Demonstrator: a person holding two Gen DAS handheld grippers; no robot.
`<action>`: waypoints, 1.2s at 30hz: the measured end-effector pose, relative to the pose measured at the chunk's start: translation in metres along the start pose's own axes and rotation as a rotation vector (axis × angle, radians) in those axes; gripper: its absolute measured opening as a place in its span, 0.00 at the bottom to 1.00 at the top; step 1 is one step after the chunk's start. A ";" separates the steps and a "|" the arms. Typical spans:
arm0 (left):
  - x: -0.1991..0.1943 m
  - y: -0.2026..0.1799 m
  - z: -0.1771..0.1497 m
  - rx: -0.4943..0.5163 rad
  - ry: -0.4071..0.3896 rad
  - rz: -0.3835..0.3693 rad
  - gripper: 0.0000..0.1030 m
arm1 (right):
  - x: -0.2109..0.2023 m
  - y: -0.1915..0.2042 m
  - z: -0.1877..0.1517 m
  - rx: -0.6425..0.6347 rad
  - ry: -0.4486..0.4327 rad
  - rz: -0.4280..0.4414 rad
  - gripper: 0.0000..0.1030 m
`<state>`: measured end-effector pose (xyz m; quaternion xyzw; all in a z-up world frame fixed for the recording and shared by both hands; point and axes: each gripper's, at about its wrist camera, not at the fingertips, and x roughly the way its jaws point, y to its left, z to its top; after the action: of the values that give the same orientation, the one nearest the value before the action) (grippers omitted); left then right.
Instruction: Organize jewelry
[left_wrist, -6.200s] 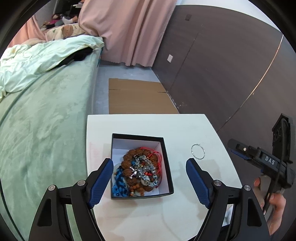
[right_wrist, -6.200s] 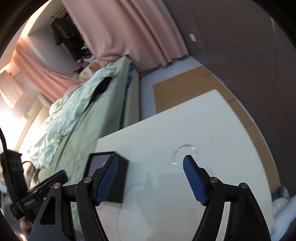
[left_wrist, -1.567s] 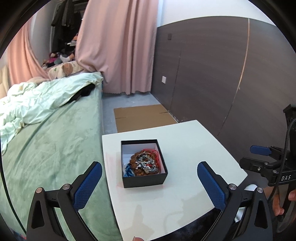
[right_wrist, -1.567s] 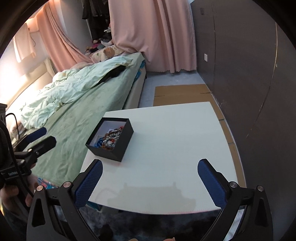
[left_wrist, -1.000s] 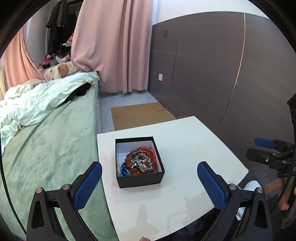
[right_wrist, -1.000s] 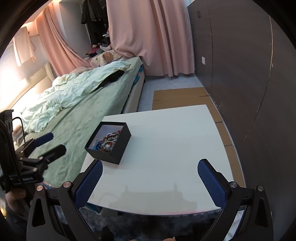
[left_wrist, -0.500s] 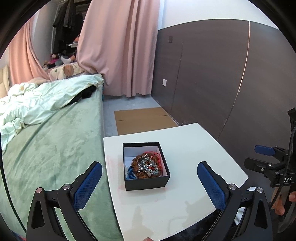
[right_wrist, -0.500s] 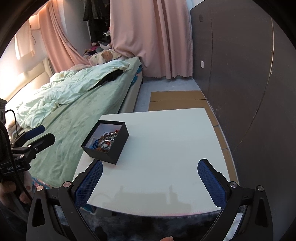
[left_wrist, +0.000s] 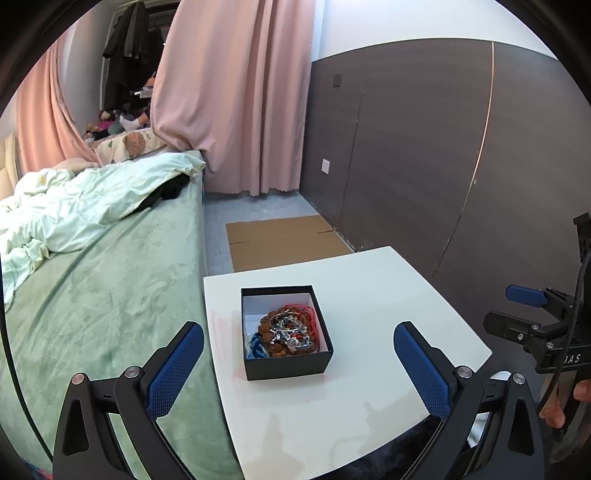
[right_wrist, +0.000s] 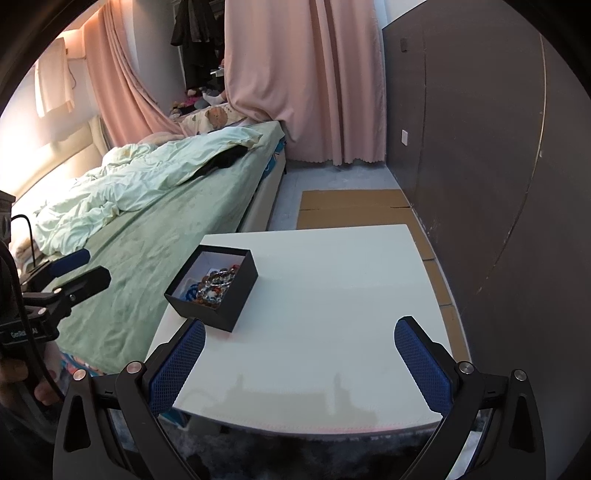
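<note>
Left gripper (left_wrist: 297, 363) spread wide, holding nothing. Right gripper (right_wrist: 299, 362) likewise spread, empty. Black box (left_wrist: 286, 367) sits on white table (left_wrist: 388, 295), toward bed-side edge; jewelry (left_wrist: 286, 332) heaped inside (beads, silver chain, red and blue cord). Both grippers well clear of box.

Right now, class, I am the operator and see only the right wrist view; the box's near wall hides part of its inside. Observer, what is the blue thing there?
Observer: A blue bracelet, lying against the wall of the box on the side of the bed.
Operator: What tops the pile?
Observer: A thin silver ring, over brown beads.
Operator: And my own gripper?
Observer: The right gripper hangs open beyond the right edge of the table.
</note>
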<state>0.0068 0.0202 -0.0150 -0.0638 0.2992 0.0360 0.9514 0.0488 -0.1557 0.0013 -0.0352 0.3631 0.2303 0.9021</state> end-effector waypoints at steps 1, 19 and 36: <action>0.000 0.000 0.000 -0.001 -0.001 -0.001 1.00 | 0.000 -0.001 0.000 0.003 -0.002 0.002 1.00; -0.001 0.000 0.001 -0.005 -0.006 -0.002 1.00 | 0.000 -0.004 0.000 0.014 -0.005 0.003 1.00; -0.001 -0.007 0.002 0.011 -0.010 0.000 1.00 | 0.003 -0.001 -0.001 0.020 -0.009 0.023 1.00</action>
<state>0.0080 0.0133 -0.0127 -0.0586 0.2948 0.0349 0.9531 0.0506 -0.1555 -0.0012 -0.0207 0.3619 0.2371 0.9013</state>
